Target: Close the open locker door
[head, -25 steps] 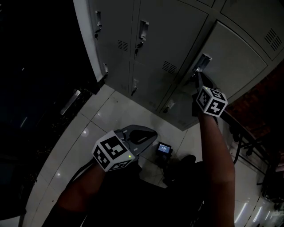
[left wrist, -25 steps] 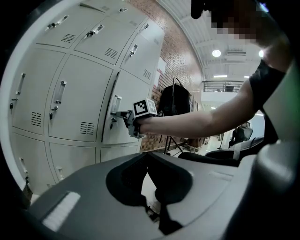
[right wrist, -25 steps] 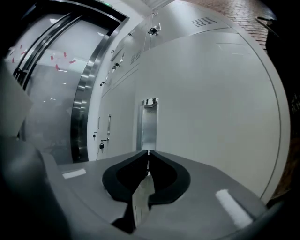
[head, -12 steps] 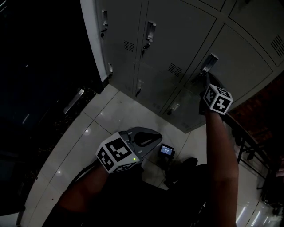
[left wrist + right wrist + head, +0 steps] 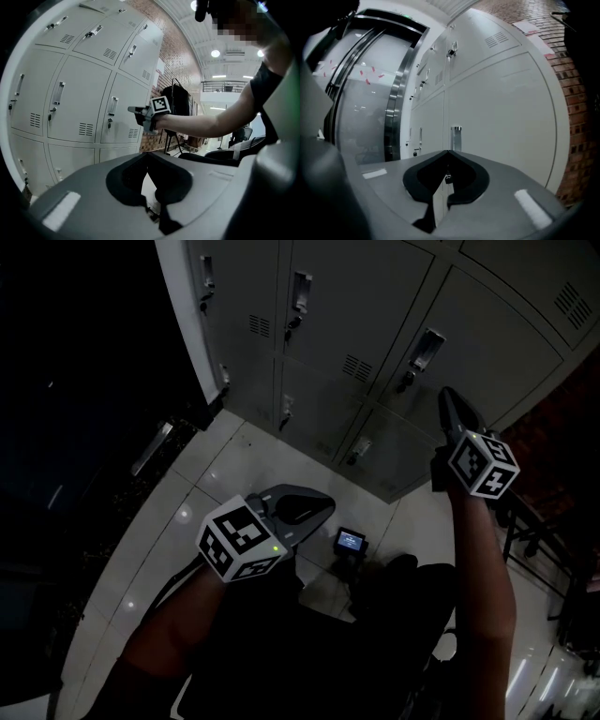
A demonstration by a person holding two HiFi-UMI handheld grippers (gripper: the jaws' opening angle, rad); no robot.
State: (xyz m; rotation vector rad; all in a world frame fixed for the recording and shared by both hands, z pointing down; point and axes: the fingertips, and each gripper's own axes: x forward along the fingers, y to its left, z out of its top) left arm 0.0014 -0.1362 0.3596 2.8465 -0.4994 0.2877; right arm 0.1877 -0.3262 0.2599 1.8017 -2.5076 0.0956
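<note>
The closed, empty right claw (image 5: 446, 154) is pointed at the upright handle (image 5: 456, 137) of the locker door (image 5: 501, 112), nearer it than the closed left claw (image 5: 321, 504).

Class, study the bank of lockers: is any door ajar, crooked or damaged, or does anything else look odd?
Nothing stands out. Every door of the lockers in view sits flush and shut, including the one whose handle is nearest the right claw. That claw is shut and holds nothing.
</note>
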